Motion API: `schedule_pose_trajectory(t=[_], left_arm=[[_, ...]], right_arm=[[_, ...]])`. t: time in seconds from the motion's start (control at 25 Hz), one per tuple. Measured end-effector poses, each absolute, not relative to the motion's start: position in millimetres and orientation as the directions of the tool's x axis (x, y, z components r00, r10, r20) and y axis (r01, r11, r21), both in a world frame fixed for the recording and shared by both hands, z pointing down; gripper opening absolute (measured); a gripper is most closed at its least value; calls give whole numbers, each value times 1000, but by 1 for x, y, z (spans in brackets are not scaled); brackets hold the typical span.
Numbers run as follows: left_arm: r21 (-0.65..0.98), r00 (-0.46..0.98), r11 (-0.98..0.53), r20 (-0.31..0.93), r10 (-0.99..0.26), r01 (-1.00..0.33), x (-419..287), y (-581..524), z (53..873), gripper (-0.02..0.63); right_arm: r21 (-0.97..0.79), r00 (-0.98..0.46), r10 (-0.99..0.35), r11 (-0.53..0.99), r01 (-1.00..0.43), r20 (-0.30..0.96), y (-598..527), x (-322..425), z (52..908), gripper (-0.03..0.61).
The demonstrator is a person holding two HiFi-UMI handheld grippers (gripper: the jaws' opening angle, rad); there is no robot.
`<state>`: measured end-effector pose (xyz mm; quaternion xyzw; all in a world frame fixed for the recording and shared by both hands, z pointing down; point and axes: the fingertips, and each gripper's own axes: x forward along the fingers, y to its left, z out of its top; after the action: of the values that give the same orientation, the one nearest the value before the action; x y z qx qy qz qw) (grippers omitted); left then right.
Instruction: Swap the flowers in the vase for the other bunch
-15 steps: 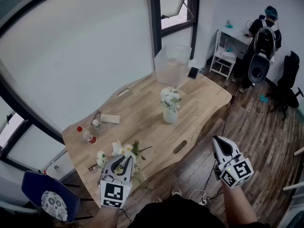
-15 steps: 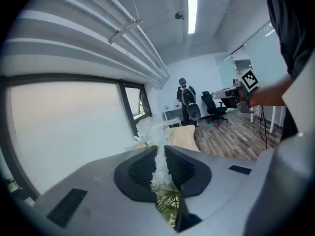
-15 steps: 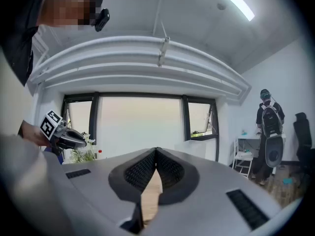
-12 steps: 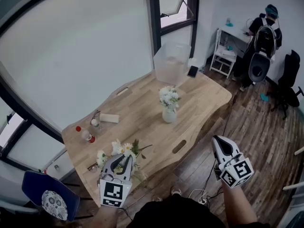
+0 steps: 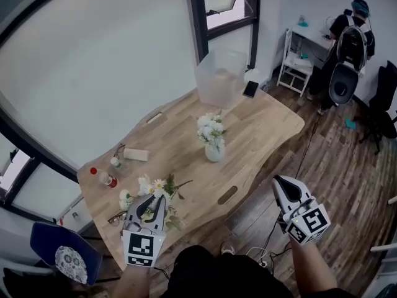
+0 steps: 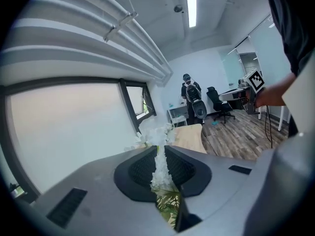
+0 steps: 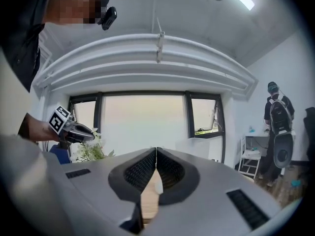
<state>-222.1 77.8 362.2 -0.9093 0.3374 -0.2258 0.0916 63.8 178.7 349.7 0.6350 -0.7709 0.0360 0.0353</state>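
Note:
A loose bunch of white daisies with green leaves [image 5: 152,187] is at the near left corner of the wooden table [image 5: 260,129]. My left gripper [image 5: 154,198] is shut on its stems; in the left gripper view, white blossoms and leaves [image 6: 161,168] fill the gap between the pads. A small white vase [image 5: 214,152] stands mid-table and holds white flowers [image 5: 209,128]. My right gripper [image 5: 282,187] is shut with nothing in it, over the floor off the table's near right edge. From the right gripper view, the left gripper [image 7: 82,133] and its bunch [image 7: 91,150] show at the left.
A translucent plastic bin [image 5: 221,79] and a phone [image 5: 251,89] sit at the table's far end. A red-capped bottle [image 5: 104,179], a small bottle [image 5: 115,162], a wooden block [image 5: 135,155] and glasses [image 5: 118,218] lie at the left. A person [image 5: 350,36] stands far right.
The head view has shifted a little, so the table sits further left. My left gripper keeps its hold on the bunch. The right gripper has hardly moved.

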Motion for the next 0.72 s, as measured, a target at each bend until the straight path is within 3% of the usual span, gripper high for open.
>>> schedule_pose_trajectory(t=[0.72], left_arm=[[-290,697,-787,367,-616,-544,-201,-21,384,48]], right_arm=[[-15,-257,-956,257,-966,141,41,48,354,28]])
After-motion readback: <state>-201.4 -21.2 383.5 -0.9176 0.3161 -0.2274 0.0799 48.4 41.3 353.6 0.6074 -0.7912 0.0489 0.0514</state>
